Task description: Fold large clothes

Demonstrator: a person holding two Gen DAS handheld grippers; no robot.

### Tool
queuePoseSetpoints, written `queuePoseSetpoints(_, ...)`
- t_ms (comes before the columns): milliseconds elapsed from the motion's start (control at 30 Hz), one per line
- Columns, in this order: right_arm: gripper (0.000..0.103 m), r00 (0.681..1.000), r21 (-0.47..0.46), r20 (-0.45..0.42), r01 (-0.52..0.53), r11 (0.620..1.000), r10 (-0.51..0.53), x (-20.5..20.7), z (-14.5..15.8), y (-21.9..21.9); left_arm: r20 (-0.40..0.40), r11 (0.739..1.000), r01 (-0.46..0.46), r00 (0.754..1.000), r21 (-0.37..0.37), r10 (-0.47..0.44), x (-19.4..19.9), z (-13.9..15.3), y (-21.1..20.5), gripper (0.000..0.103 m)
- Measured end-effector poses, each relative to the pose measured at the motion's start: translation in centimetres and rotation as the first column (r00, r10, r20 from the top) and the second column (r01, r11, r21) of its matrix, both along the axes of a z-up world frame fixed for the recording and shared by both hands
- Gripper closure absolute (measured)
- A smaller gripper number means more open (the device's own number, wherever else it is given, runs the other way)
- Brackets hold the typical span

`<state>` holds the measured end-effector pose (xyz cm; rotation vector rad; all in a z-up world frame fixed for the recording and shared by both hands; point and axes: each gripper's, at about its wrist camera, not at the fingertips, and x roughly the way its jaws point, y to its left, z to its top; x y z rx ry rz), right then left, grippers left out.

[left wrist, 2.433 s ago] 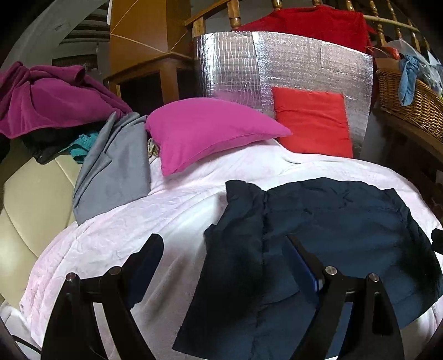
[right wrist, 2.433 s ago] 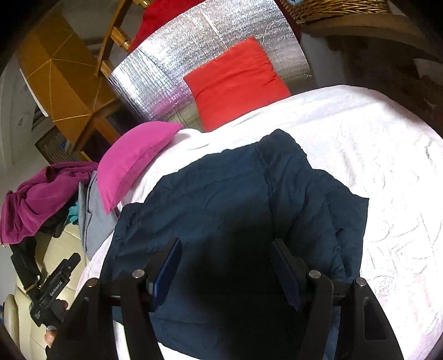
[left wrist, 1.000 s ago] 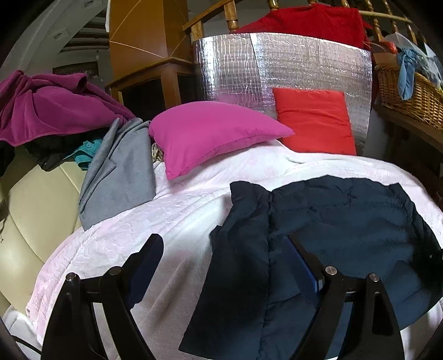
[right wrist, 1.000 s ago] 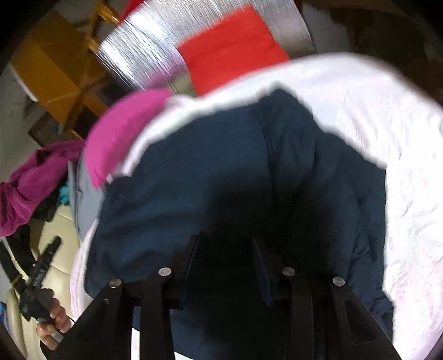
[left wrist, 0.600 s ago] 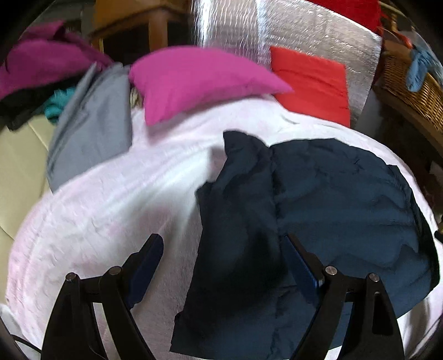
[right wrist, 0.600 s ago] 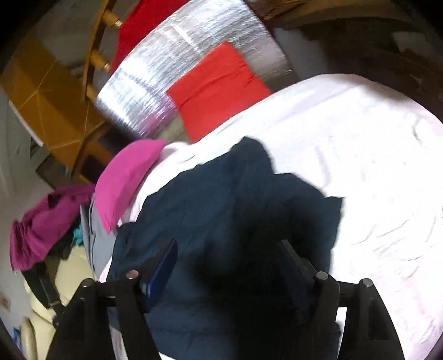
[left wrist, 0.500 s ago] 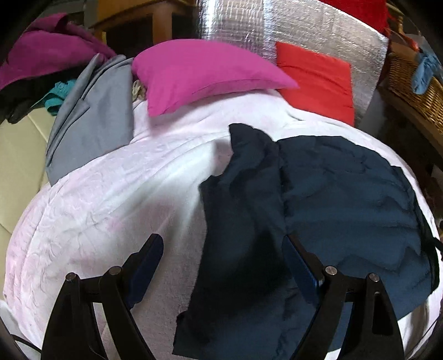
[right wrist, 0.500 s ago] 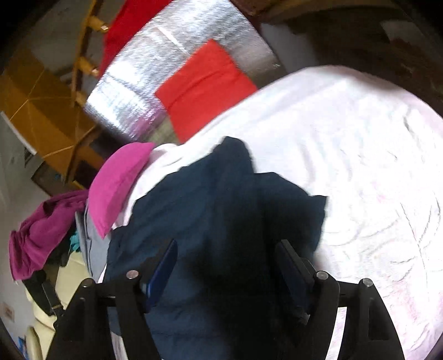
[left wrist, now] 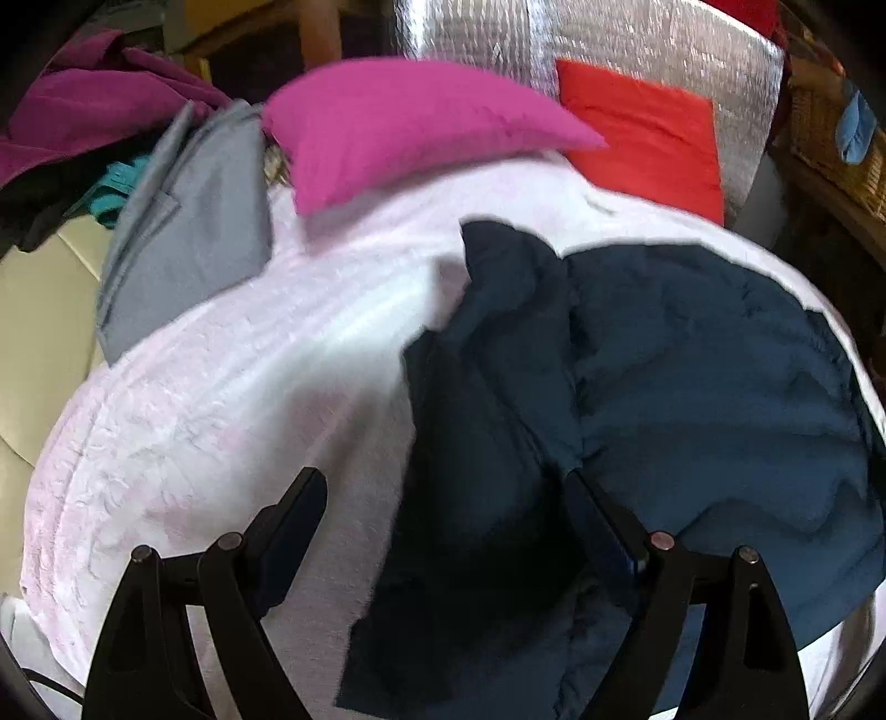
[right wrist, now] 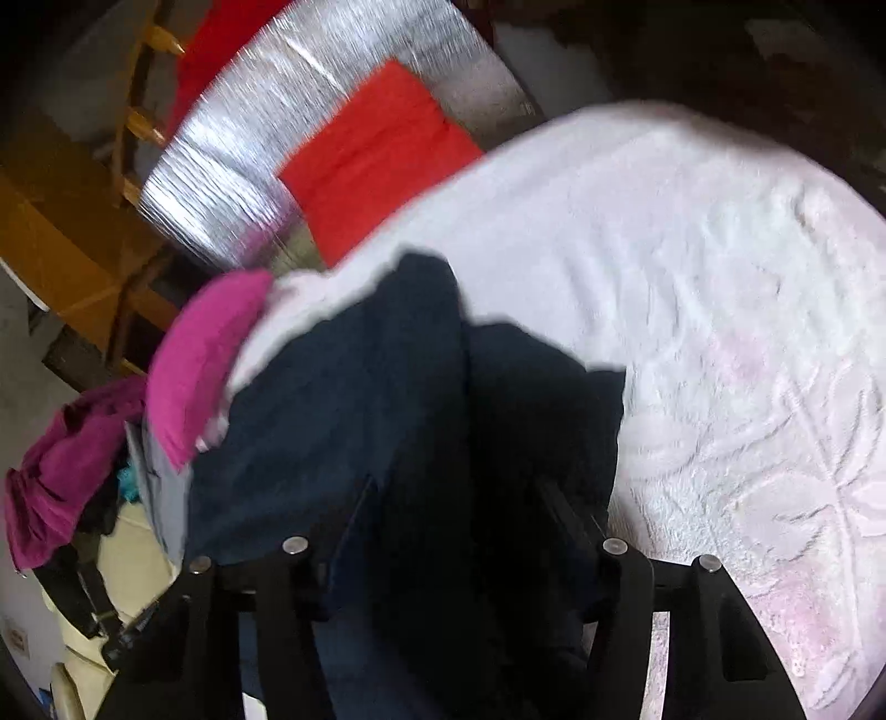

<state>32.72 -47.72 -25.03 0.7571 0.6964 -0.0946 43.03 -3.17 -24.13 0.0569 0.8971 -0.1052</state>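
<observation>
A large navy garment [left wrist: 692, 376] lies spread on a white and pink blanket [left wrist: 221, 415]. One side is folded over its middle. My left gripper [left wrist: 446, 520] hovers open over the garment's near left edge; the folded strip runs between its fingers, and the pads do not press it. In the right wrist view the same navy garment [right wrist: 343, 399] fills the lower middle. My right gripper [right wrist: 459, 518] is low over its dark right part and its jaws are closing. Cloth sits between the fingers; shadow hides any contact with the pads.
A pink pillow [left wrist: 398, 127] and a red cushion [left wrist: 642, 144] lean on a silver foil panel [left wrist: 554, 50] at the blanket's far end. A grey garment [left wrist: 188, 221] and magenta clothes [left wrist: 83, 111] hang over a cream sofa [left wrist: 39, 310] on the left. A wicker basket [left wrist: 830, 133] stands far right.
The left view has tipped down and moved closer to the garment. The right gripper swung right across the blanket; its jaws spread wide, then narrowed again over the cloth.
</observation>
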Motion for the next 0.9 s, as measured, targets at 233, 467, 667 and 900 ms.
queuePoseSetpoints(233, 0.04, 0.993, -0.026, 0.103, 0.055, 0.998, -0.052, -2.3, 1.9, -0.2, 0.056, 0.997, -0.077, 0.996, 0.019, 0.076, -0.4, 1.1, 2.0, 0.015)
queuePoseSetpoints(467, 0.04, 0.99, -0.061, 0.138, 0.028, 0.998, -0.02, -2.4, 3.0, 1.2, 0.089, 0.995, -0.097, 0.991, 0.005, 0.096, -0.7, 2.1, 2.8, 0.015)
queuePoseSetpoints(667, 0.04, 0.991, -0.063, 0.137, 0.011, 0.998, -0.002, -1.6, 2.9, 2.1, 0.146, 0.995, -0.094, 0.985, 0.027, 0.089, -1.2, 3.0, 2.4, 0.015)
queuePoseSetpoints(900, 0.04, 0.989, -0.058, 0.148, 0.004, 0.998, 0.004, -1.4, 3.0, 2.8, 0.198, 0.996, -0.084, 0.977, 0.032, 0.076, -1.9, 4.0, 1.8, 0.015)
